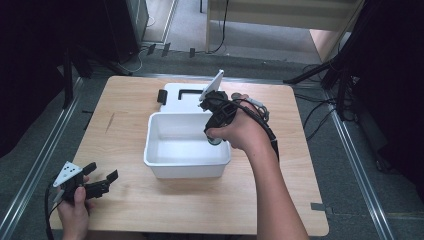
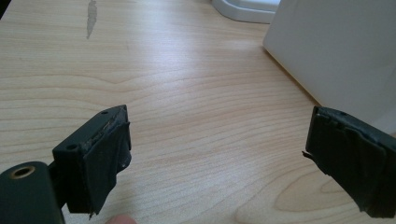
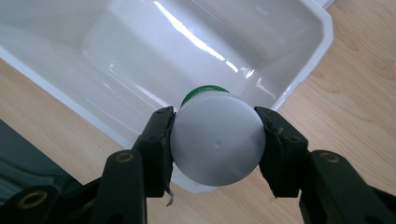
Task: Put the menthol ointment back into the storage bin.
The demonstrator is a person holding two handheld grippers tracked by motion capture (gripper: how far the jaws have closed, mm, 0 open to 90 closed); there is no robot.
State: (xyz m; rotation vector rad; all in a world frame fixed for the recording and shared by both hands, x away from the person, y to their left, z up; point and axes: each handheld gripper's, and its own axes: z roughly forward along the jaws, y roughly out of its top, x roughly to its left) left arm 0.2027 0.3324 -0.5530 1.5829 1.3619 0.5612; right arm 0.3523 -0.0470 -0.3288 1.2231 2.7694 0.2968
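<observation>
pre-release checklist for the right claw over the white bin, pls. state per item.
1. Right claw clamped on the white-capped bottle from both sides: ok.
2. Bottle over the white bin, near its rim: ok.
3. Bin interior bare where visible: ok.
4. Bottle height above the bin floor: cannot tell.
5. Left claw open, holding nothing, apart from the bin on the table: ok.
6. Bin lid lies behind the bin, out of the way: ok.

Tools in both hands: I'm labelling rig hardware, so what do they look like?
Both are black two-jaw tools. The left tool carries a grey three-cornered plate and trails a black cable; its jaw pads are wrapped in worn black tape. The right tool has brass-ringed holes; a black cable runs along the bare forearm.
</observation>
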